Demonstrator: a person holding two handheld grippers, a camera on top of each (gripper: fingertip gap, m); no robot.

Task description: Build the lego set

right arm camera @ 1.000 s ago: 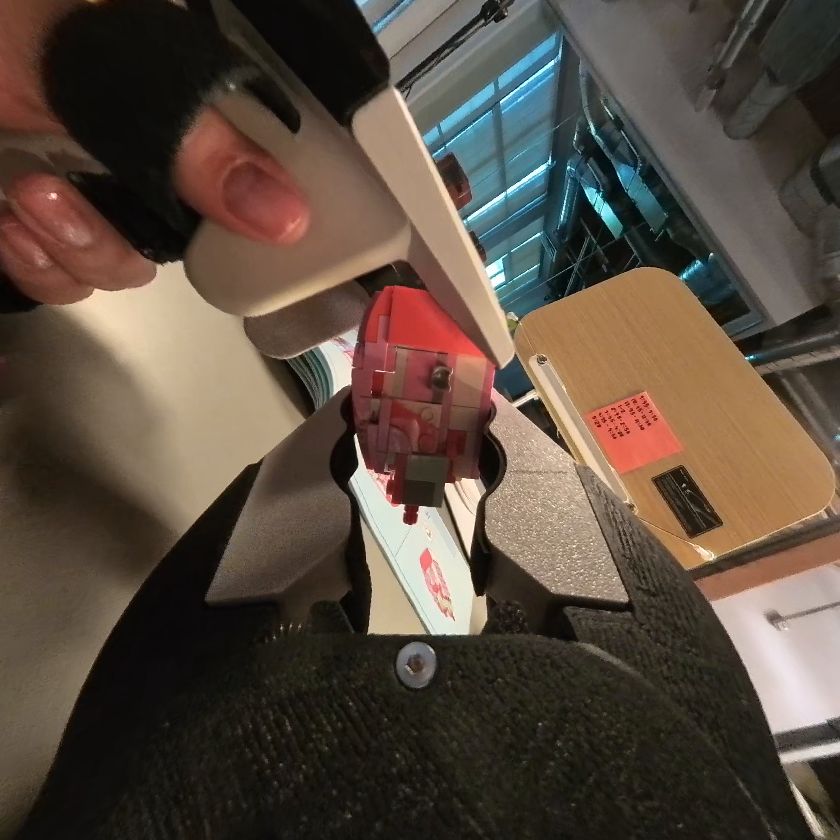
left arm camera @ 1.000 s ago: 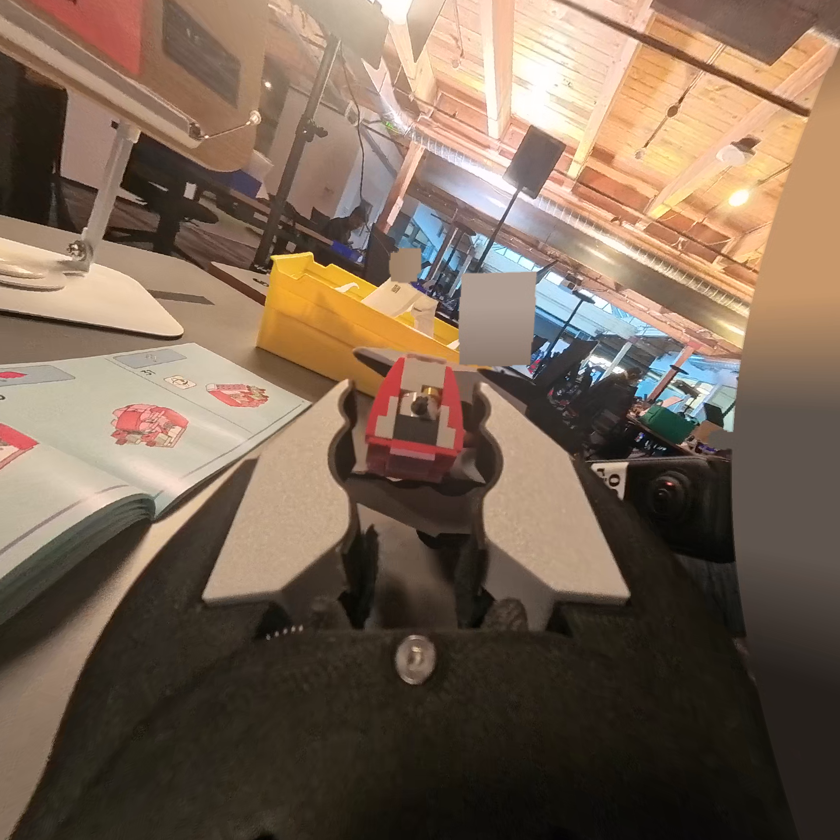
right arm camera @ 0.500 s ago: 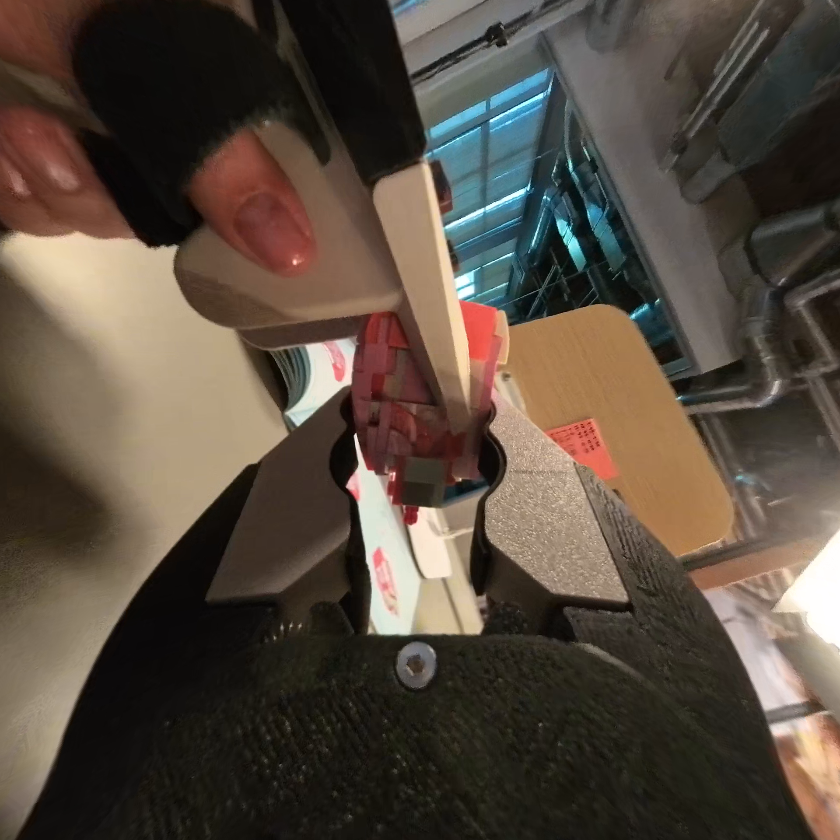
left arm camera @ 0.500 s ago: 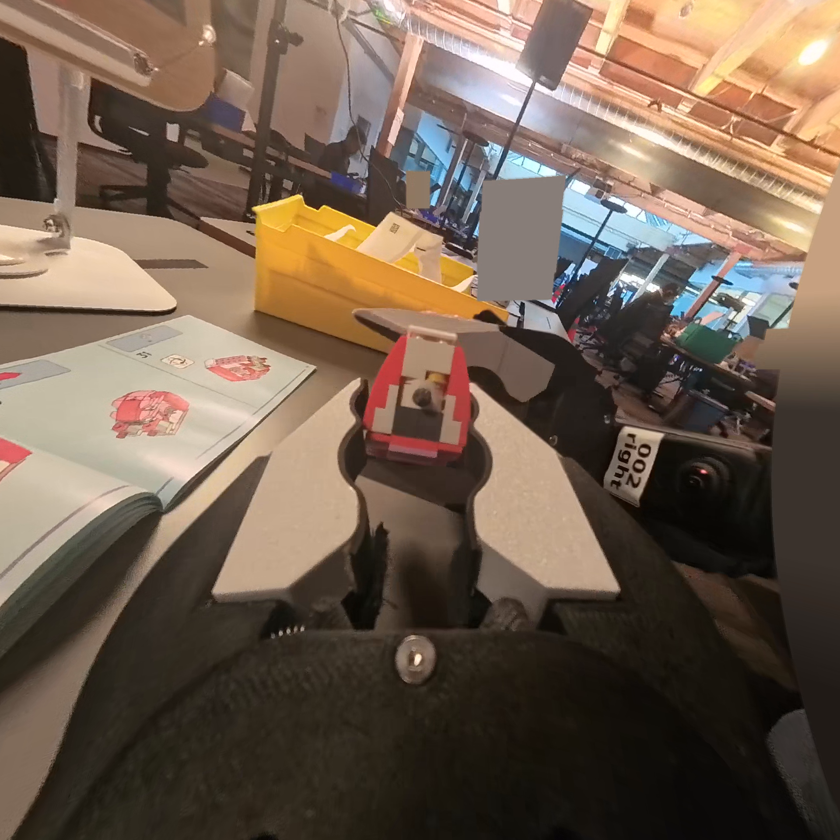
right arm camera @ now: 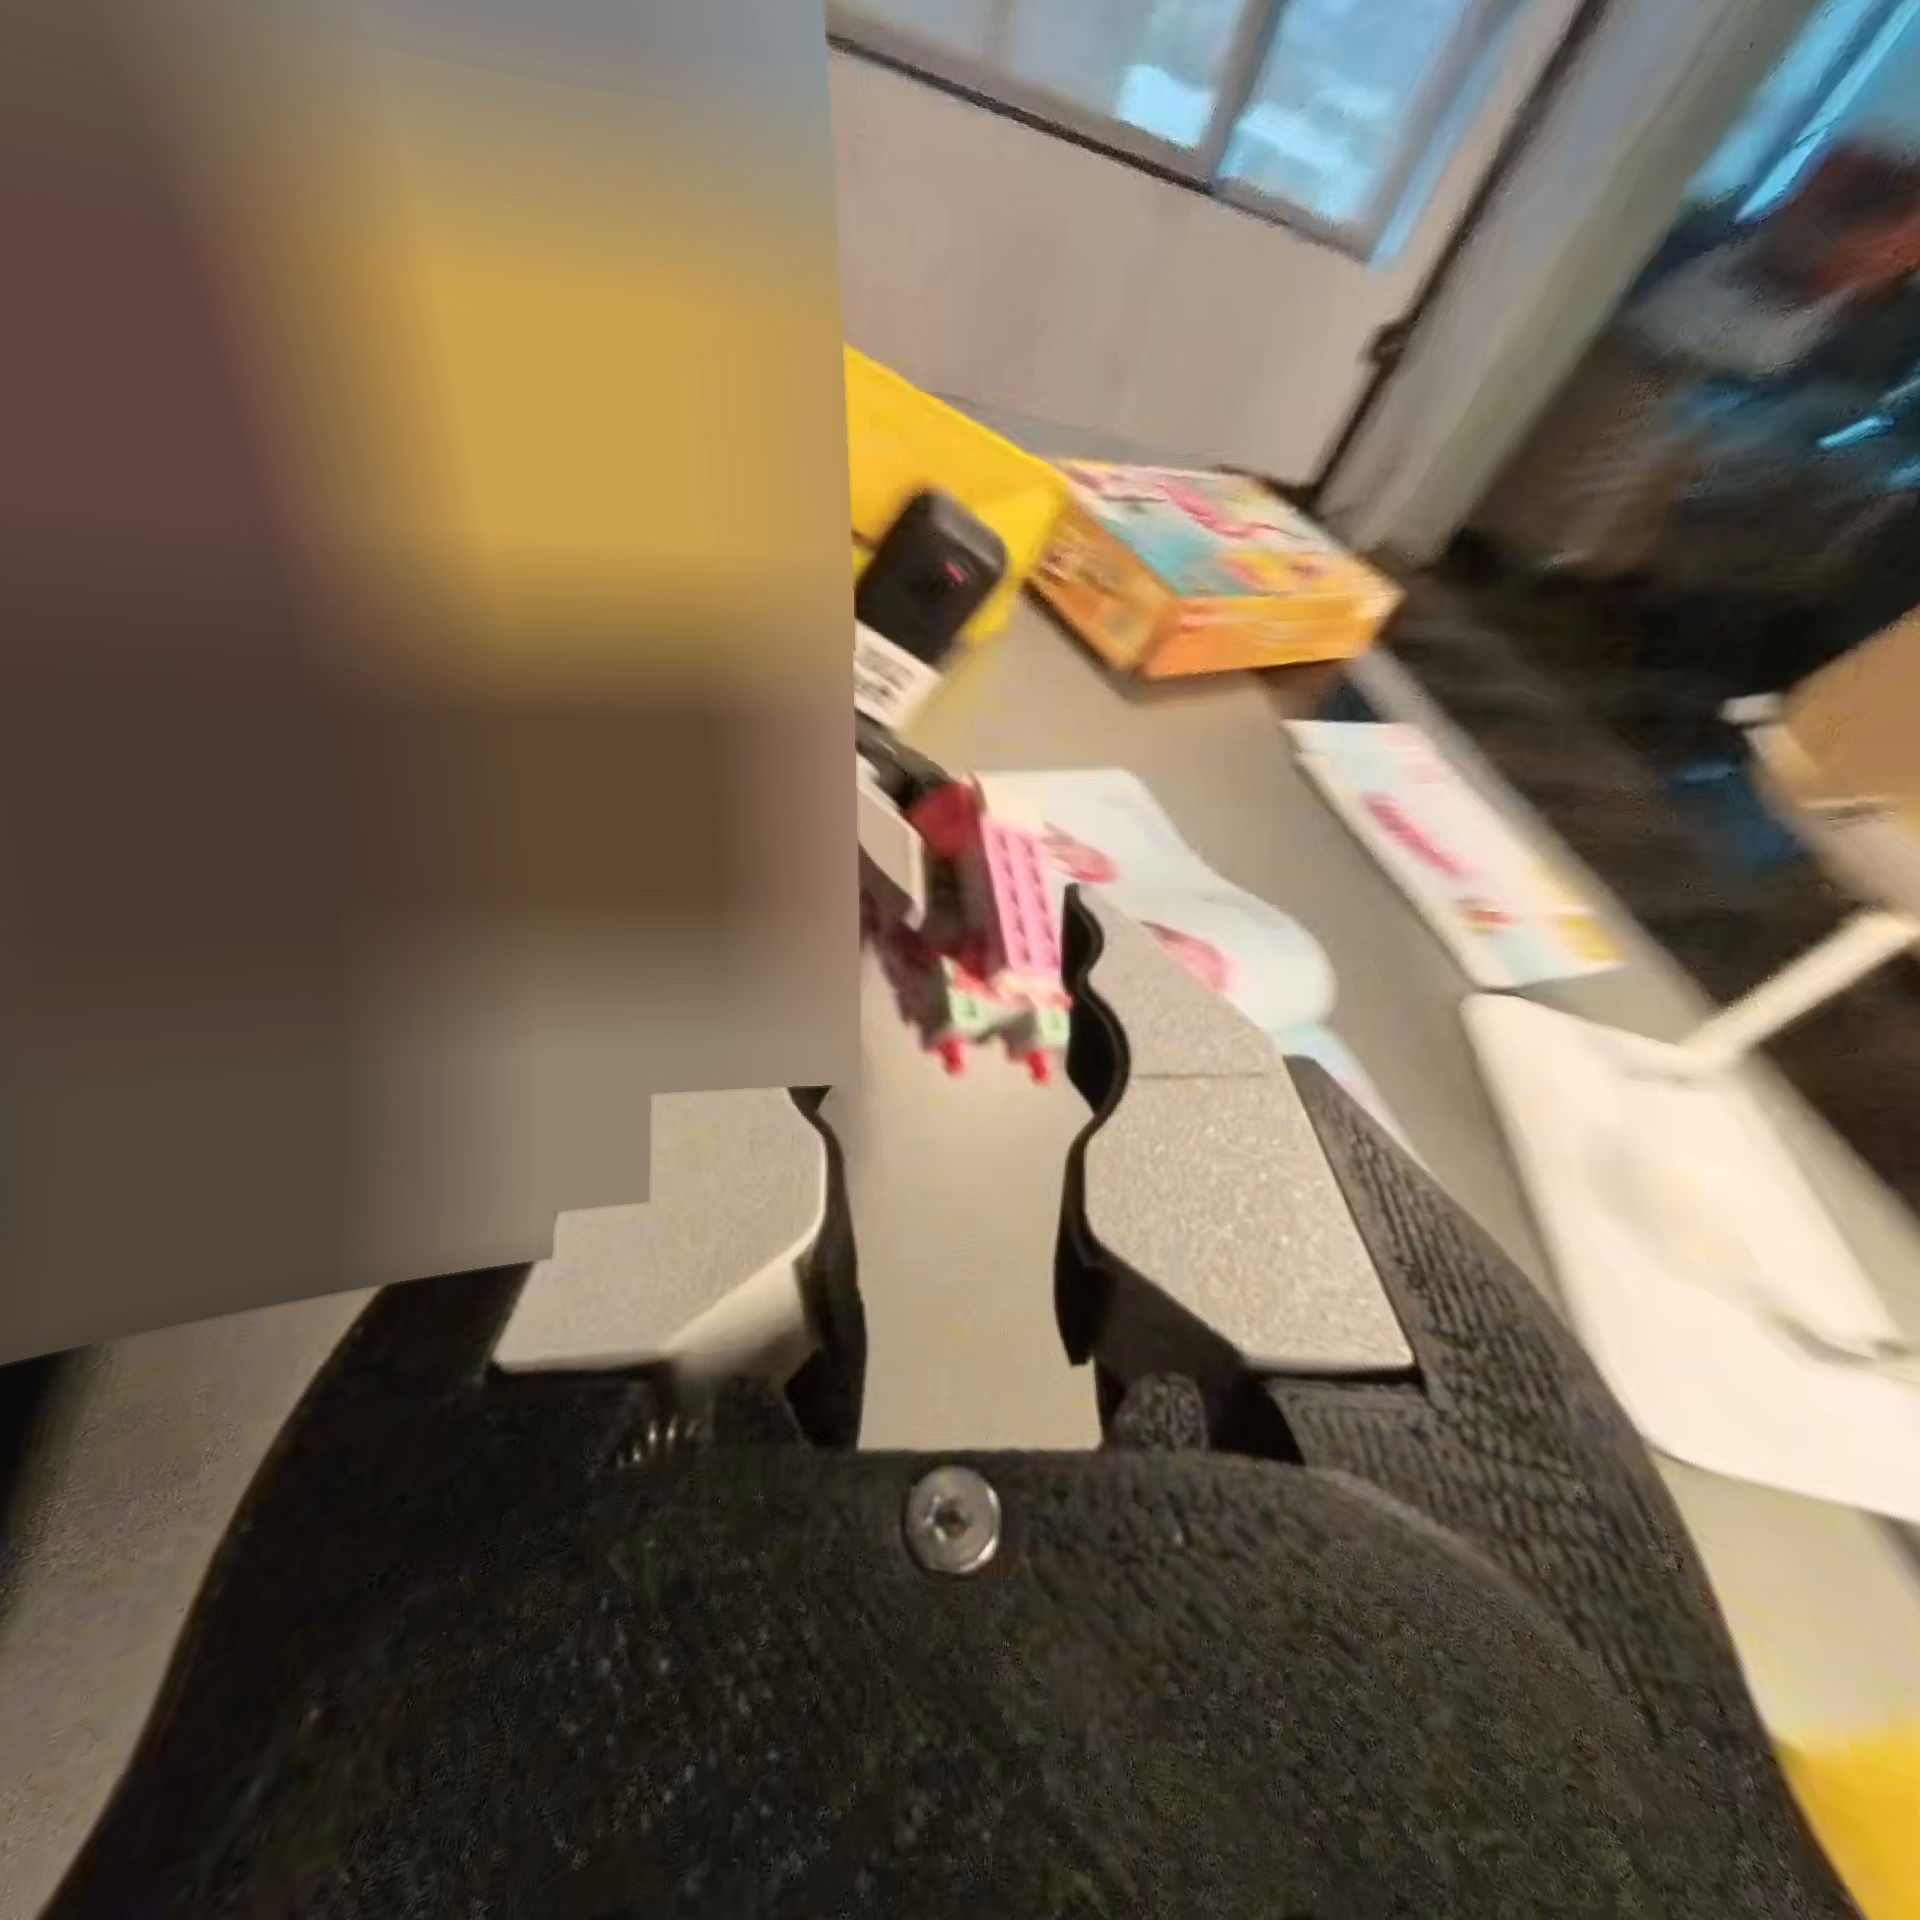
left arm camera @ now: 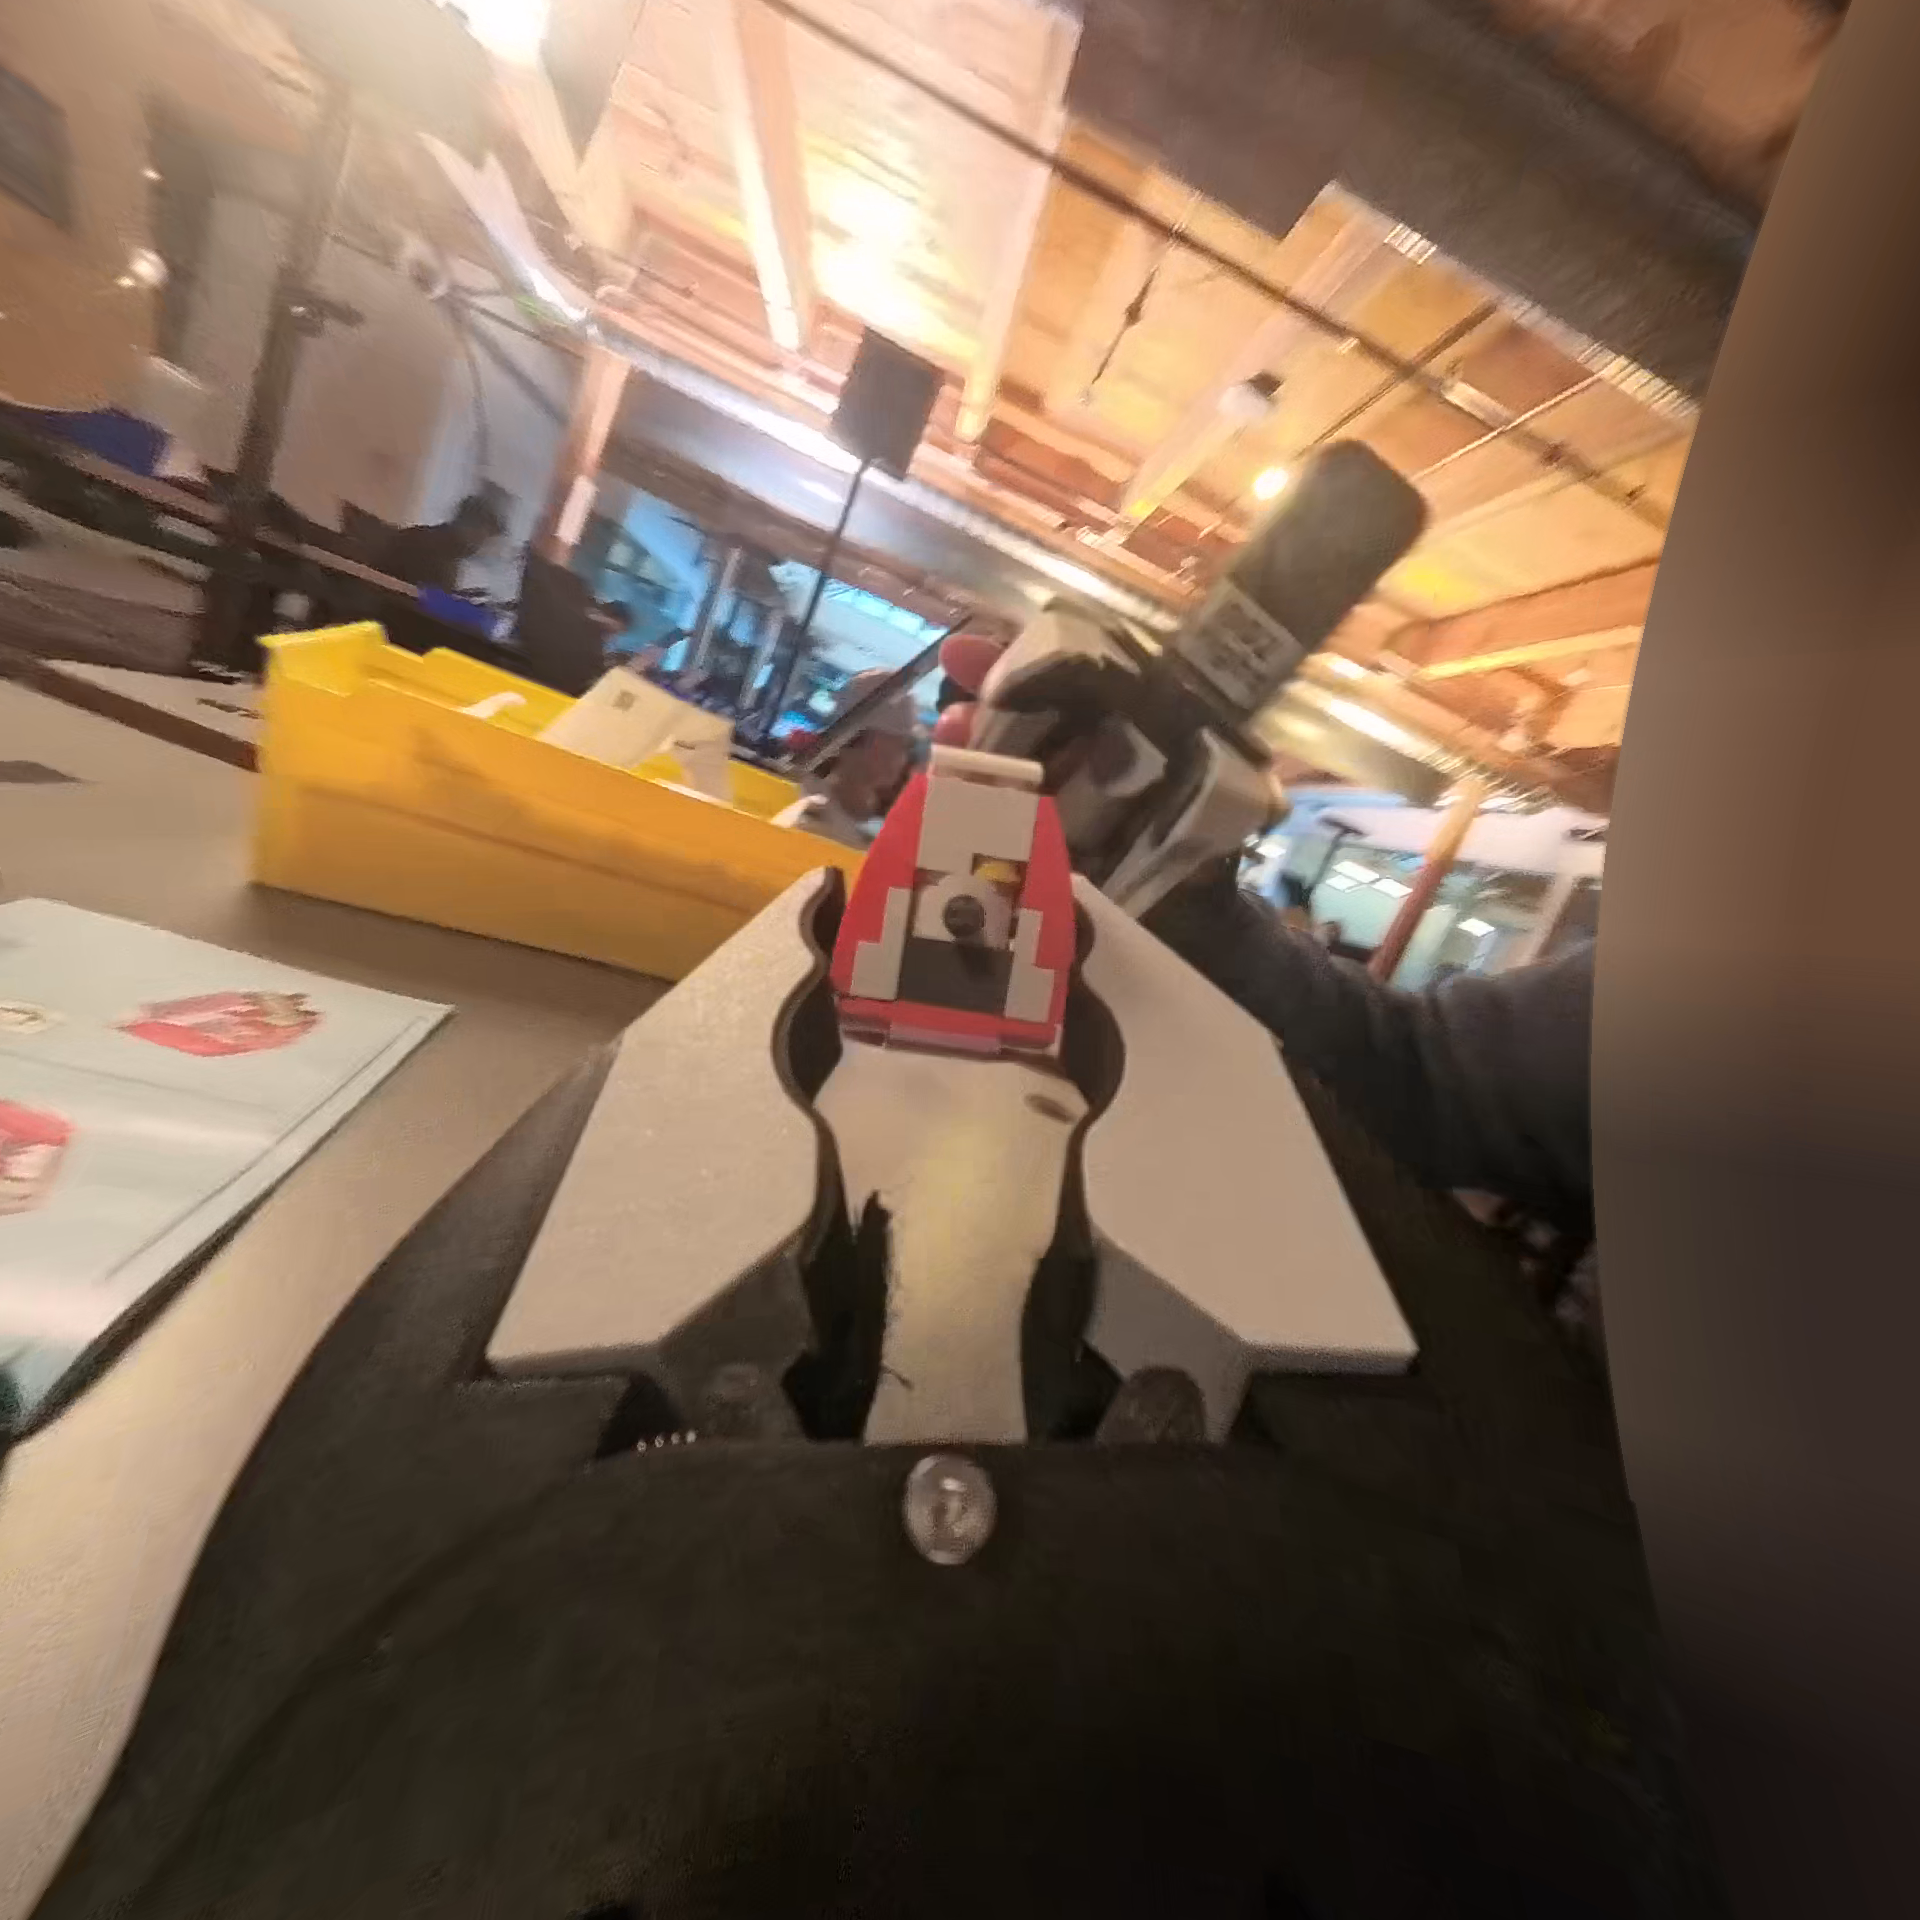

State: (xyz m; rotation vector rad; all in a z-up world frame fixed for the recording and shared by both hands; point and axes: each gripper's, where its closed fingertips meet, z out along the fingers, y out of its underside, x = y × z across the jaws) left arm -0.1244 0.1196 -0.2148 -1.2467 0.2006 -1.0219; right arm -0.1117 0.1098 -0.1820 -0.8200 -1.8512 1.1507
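Your right gripper (right arm camera: 961,997) no longer grips the red and pink brick model (left arm camera: 951,925): a second ago its fingers closed on it from below, and now they stand apart with bare worktop (right arm camera: 1143,707) between them. The model now sits clamped between the fingers of your left gripper (left arm camera: 951,966) alone, which have narrowed onto its sides. Your right gripper has swung away, up and to the far right of the model in the left wrist view, and its camera now looks down across the worktop instead of up at the ceiling.
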